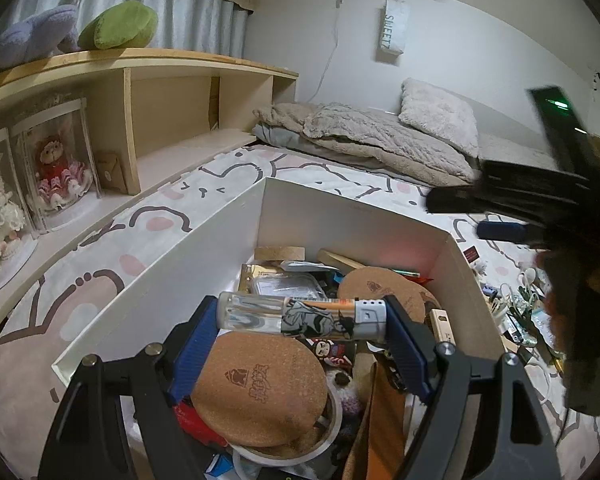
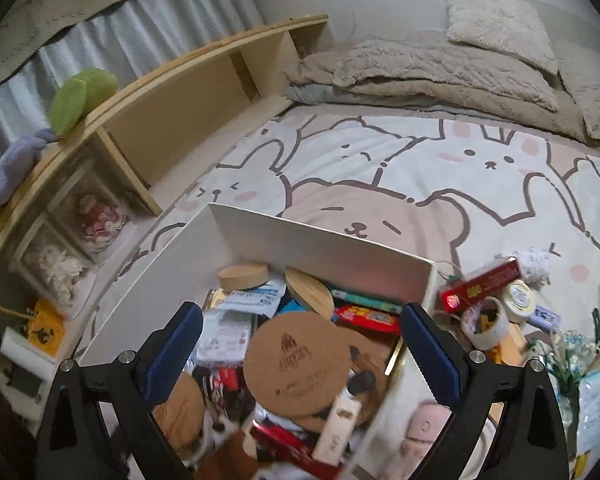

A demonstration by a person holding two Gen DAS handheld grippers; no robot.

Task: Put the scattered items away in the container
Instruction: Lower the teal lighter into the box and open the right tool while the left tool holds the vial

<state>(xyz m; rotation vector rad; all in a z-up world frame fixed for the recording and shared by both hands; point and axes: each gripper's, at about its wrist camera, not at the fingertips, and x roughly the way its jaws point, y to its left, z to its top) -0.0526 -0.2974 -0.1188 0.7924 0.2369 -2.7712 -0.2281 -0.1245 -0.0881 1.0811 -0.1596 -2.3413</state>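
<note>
One clear tube (image 1: 300, 316) sits crosswise in my left tongs (image 1: 300, 320), pads clamping its two ends, above the white box (image 1: 160, 280). It's rigid, light, probably slick plastic, so end-grip is right. Right tongs (image 2: 300, 344) gape wide, empty, over the box; leftovers lie at its 3 o'clock.

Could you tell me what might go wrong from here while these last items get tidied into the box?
1. The left gripper holds the clear tube only by its ends, so it may slip or pivot out.
2. The white box is heaped; the tube could roll off the cork coaster.
3. The open right gripper hovers close and could collide.
</note>
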